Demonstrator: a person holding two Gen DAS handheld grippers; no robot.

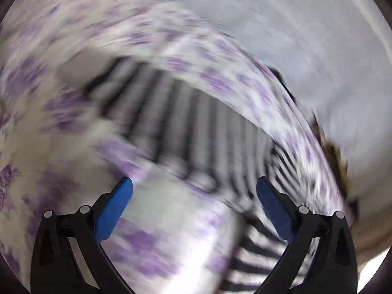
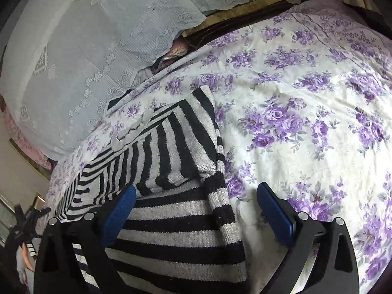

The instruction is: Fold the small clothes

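Observation:
A black-and-grey striped knit sweater (image 2: pixel 171 171) lies partly folded on a bed with a white sheet printed with purple flowers (image 2: pixel 306 122). One sleeve is folded across its body. My right gripper (image 2: pixel 196 191) is open and empty, low over the sweater's right edge; its left finger is above the knit, its right finger above the sheet. The left wrist view is heavily motion-blurred. There the striped sweater (image 1: pixel 196 122) shows ahead on the floral sheet (image 1: pixel 73 49). My left gripper (image 1: pixel 194 186) is open and empty above the sheet.
Pillows with a white lace cover (image 2: pixel 85 49) lie at the head of the bed, also as a pale blur in the left wrist view (image 1: pixel 306 36). A dark wooden bed frame (image 2: pixel 232 22) runs behind. A black tripod (image 2: pixel 22 220) stands at the far left.

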